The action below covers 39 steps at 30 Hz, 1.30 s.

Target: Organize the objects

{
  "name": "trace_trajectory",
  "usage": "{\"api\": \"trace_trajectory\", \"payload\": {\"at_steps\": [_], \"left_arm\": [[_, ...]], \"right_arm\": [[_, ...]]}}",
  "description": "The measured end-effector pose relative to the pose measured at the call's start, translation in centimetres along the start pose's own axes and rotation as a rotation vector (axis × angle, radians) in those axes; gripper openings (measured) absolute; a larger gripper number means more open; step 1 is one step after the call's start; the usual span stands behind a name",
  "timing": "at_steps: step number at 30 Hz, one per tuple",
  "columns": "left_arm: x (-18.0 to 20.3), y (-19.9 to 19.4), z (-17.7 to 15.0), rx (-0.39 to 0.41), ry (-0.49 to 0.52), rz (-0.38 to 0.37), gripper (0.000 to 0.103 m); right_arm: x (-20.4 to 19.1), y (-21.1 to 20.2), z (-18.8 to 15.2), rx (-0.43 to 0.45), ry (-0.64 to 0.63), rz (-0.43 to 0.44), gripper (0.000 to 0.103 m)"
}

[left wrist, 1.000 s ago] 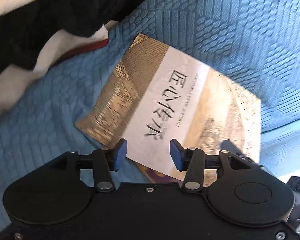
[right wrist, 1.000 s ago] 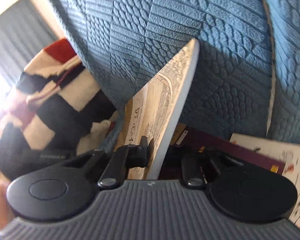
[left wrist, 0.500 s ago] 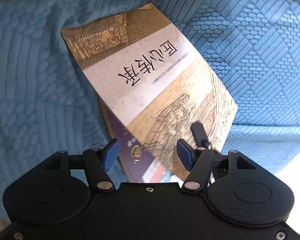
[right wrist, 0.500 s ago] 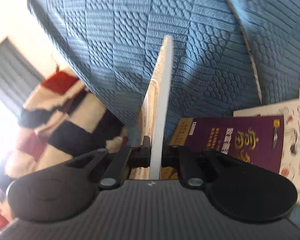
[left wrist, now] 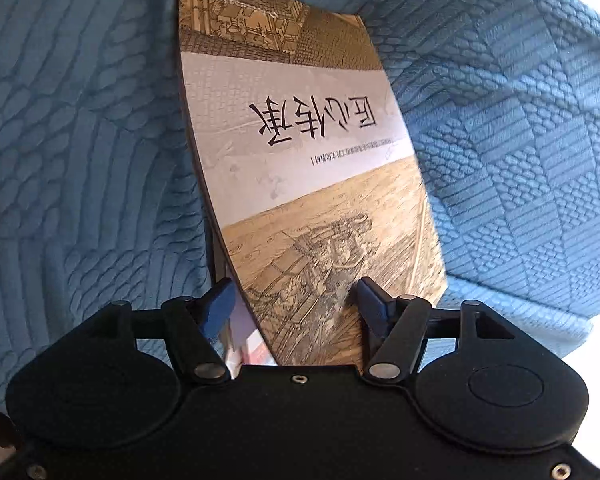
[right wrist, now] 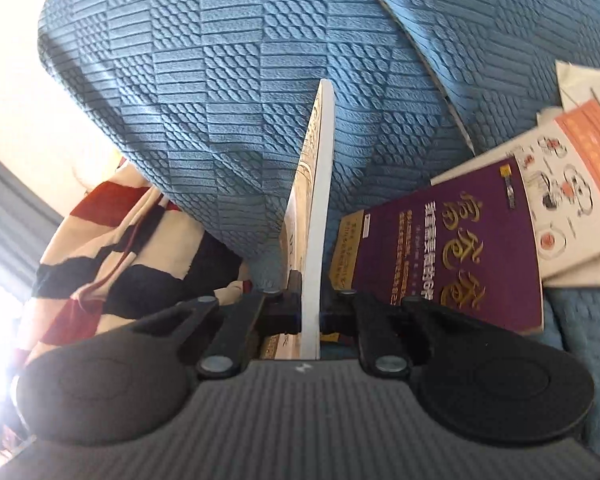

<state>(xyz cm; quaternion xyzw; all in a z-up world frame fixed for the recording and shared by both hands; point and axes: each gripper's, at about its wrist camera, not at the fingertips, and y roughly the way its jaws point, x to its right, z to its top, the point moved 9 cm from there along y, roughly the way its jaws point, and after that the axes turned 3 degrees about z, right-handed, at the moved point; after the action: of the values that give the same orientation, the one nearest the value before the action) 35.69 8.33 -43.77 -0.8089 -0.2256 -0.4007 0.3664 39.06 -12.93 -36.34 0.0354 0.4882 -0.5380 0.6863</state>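
Right wrist view: right tool [right wrist: 310, 316] is clamped on the thin tan-and-white paperback book [right wrist: 319, 200], near its corner. It looks light and floppy, best supported along an edge. Left tool [left wrist: 296, 304] stands apart, empty.

Two wrist cameras, both in close over the blue sofa!

The left view looks forward and slightly down past its tool [left wrist: 296, 304] right onto the face of the tan book [left wrist: 300, 152], title upside down, cover filling the middle. The right view sits just behind its own tool [right wrist: 311, 312] and meets that same book [right wrist: 320, 208] edge-on, with the purple book [right wrist: 452, 248] close at right. Shared: the tan book and the blue cushions [right wrist: 220, 80].
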Motion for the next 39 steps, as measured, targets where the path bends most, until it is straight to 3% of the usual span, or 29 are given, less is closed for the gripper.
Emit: {"api": "trace_trajectory", "payload": {"at_steps": [3, 7, 12, 18, 31, 33, 35, 39], "left_arm": [[0.1, 0.2, 0.0, -0.008, -0.028, -0.028, 0.058], [-0.1, 0.1, 0.0, -0.014, -0.020, 0.005, 0.054], [0.0, -0.2, 0.6, -0.006, -0.009, 0.035, 0.029], [1.3, -0.7, 1.2, 0.037, 0.084, 0.067, 0.011], [3.1, -0.7, 2.0, 0.112, 0.186, 0.141, 0.008], [3.0, -0.7, 1.9, 0.114, 0.192, 0.153, 0.008], [2.9, -0.8, 1.7, 0.123, 0.212, 0.172, 0.008], [3.0, -1.1, 1.7, 0.124, 0.221, 0.167, 0.008]], "right_arm": [[-0.3, -0.4, -0.7, -0.006, -0.001, -0.017, 0.010], [0.3, -0.5, -1.1, -0.009, -0.003, -0.035, 0.011], [1.8, -0.1, -0.7, -0.033, 0.052, -0.041, 0.016], [3.1, 0.8, -1.0, -0.085, 0.138, -0.010, 0.022], [4.9, 3.7, -1.7, -0.194, 0.330, 0.078, 0.028], [5.7, 4.0, -1.4, -0.186, 0.376, 0.077, 0.046], [6.7, 4.0, -1.0, -0.160, 0.431, 0.073, 0.054], [8.0, 4.5, -0.1, -0.147, 0.501, 0.083, 0.055]]}}
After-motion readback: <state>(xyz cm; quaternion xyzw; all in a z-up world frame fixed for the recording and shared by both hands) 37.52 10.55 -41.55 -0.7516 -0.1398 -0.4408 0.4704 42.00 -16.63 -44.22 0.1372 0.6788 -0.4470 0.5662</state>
